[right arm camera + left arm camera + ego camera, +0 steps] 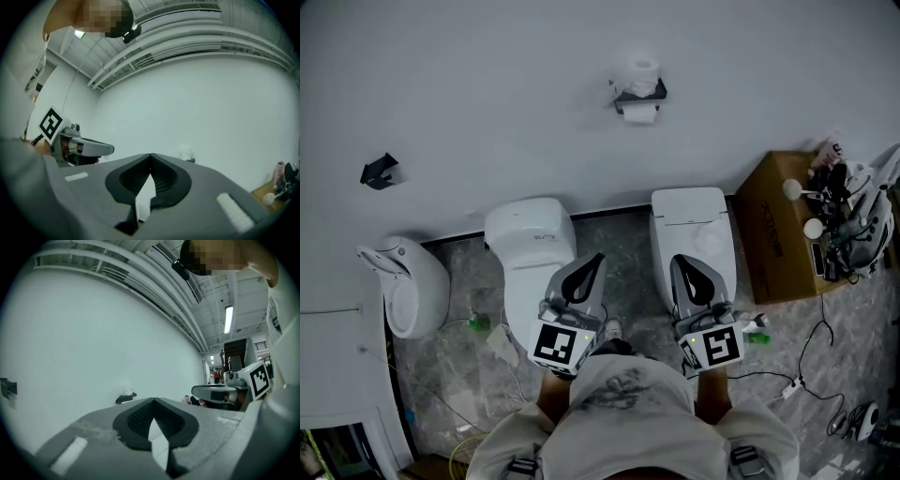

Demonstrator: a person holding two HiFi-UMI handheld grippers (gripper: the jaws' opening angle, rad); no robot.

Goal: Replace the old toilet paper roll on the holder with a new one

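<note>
Left gripper (596, 260) and right gripper (680, 262): both pressed together on nothing, carried level side by side above the toilets (530, 244), well apart from the wall-mounted holder (639, 97). Old roll (639, 114): hung under the holder's shelf, long axis judged level and along the wall, ends pointing left and right. New roll (644, 75): stood loose on that shelf, core judged upright, and liable to be knocked to the floor or into a toilet should the shelf be jolted while the old roll is drawn off.
</note>
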